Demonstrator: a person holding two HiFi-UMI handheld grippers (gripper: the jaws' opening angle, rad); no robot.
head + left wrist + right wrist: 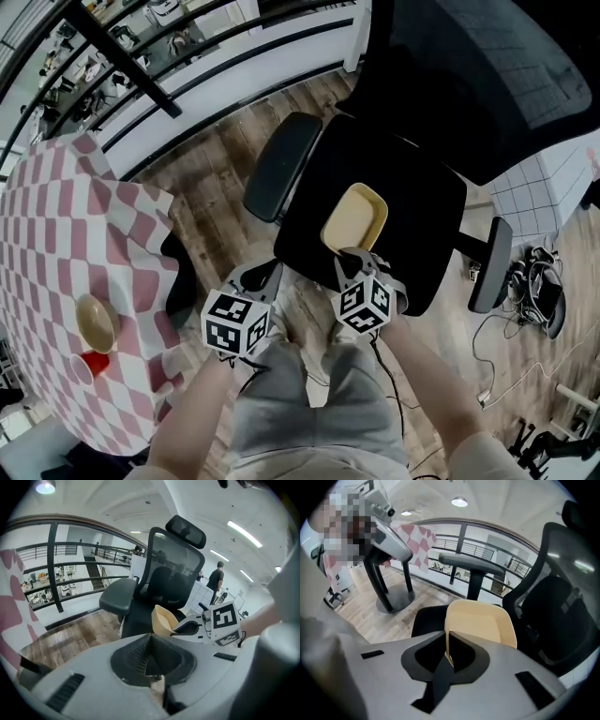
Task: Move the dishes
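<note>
One rounded-square dish (480, 620) — smooth (cream plastic)

Indoor, bright, even overhead light. Left gripper view: strip lights (242, 533) at upper right and a round lamp (45, 486) at upper left clip to white. Right gripper view: ceiling spot (459, 501) at top centre is blown out too. Strong fisheye in both; the railing (55, 569) bows and the corners vignette to black. Left gripper (153, 666) and right gripper (447, 647) bodies near the lens are soft. Head view: sharp centre, soft shadows only. Black chair seat (422, 225) is crushed, cream dish (356, 217) well exposed.
</note>
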